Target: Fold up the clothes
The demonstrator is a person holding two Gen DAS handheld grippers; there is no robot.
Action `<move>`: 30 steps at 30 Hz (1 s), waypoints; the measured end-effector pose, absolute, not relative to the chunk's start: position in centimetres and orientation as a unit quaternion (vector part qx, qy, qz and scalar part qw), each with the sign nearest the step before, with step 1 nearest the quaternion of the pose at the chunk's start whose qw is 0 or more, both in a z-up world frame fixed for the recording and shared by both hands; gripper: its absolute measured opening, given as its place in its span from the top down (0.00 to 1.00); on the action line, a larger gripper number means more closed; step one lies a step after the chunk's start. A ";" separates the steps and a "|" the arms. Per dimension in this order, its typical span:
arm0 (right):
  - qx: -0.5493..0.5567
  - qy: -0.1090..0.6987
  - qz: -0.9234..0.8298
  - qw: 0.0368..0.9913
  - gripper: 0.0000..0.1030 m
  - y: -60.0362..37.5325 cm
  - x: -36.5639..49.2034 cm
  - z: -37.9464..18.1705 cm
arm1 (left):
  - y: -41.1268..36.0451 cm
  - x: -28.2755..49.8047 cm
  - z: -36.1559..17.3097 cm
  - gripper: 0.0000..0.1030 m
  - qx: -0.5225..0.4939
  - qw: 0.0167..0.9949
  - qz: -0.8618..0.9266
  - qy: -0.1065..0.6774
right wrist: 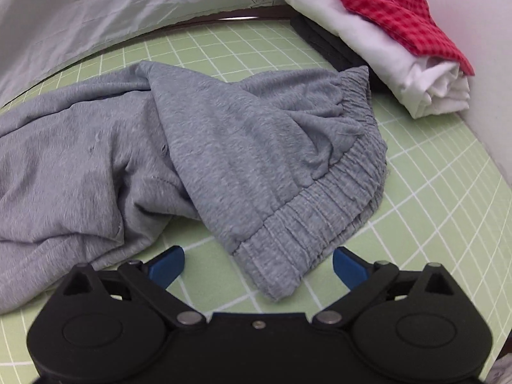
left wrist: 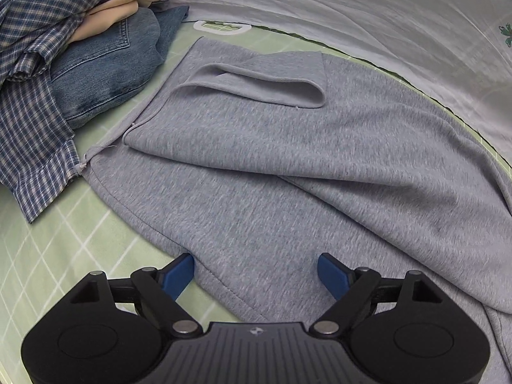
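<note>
Grey sweatpants (left wrist: pixel 272 160) lie on the green grid mat (left wrist: pixel 64 240). In the left wrist view the leg ends lie flat, one cuff (left wrist: pixel 256 86) folded over at the far side. My left gripper (left wrist: pixel 256 272) is open, its blue fingers (left wrist: pixel 179 275) straddling the near leg hem. In the right wrist view the elastic waistband (right wrist: pixel 320 204) of the sweatpants (right wrist: pixel 128 160) lies bunched and folded over. My right gripper (right wrist: pixel 259 265) is open, just short of the waistband's near corner, holding nothing.
A pile of blue jeans (left wrist: pixel 108 73) and a blue plaid shirt (left wrist: pixel 35 80) lies at the left. A folded white garment (right wrist: pixel 384 51) with a red checked cloth (right wrist: pixel 393 12) on it sits at the far right. Grey sheeting (right wrist: pixel 96 16) borders the mat's far edge.
</note>
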State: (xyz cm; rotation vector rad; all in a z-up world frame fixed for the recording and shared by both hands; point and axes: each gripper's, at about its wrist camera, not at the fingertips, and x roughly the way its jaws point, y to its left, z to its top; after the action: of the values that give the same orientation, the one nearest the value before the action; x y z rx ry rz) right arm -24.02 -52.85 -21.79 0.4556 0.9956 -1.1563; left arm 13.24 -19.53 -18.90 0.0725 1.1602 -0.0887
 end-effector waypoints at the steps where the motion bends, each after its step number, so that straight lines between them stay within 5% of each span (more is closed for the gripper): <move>1: 0.187 0.450 -0.522 0.700 0.08 -52.7 -24.0 -21.6 | -19.5 13.2 -18.9 0.16 0.035 0.835 -0.042 0.547; 4: 0.157 0.450 -0.524 0.706 0.47 -52.9 -24.2 -21.0 | -19.4 13.2 -19.1 0.12 0.034 0.836 -0.042 0.546; 8: 0.141 0.440 -0.521 0.718 0.80 -53.3 -24.5 -19.8 | -19.2 13.3 -19.3 0.07 0.033 0.836 -0.039 0.546; 11: 0.102 0.427 -0.537 0.720 0.88 -53.7 -24.6 -18.2 | -19.0 13.3 -19.5 0.04 0.033 0.837 -0.038 0.546; 24: -0.048 0.416 -0.540 0.731 0.89 -69.6 -21.9 -16.2 | -18.7 13.3 -19.6 0.00 0.037 0.840 -0.047 0.539; 30: -0.035 0.443 -0.539 0.715 0.63 -71.5 -20.6 -19.2 | -18.7 13.4 -19.5 0.00 0.033 0.838 -0.041 0.544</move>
State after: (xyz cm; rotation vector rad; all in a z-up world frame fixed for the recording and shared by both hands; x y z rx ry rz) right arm -20.61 -71.50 -19.20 -0.0781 0.9814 -1.1936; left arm 13.44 -18.69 -19.47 0.0702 1.1502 -0.0862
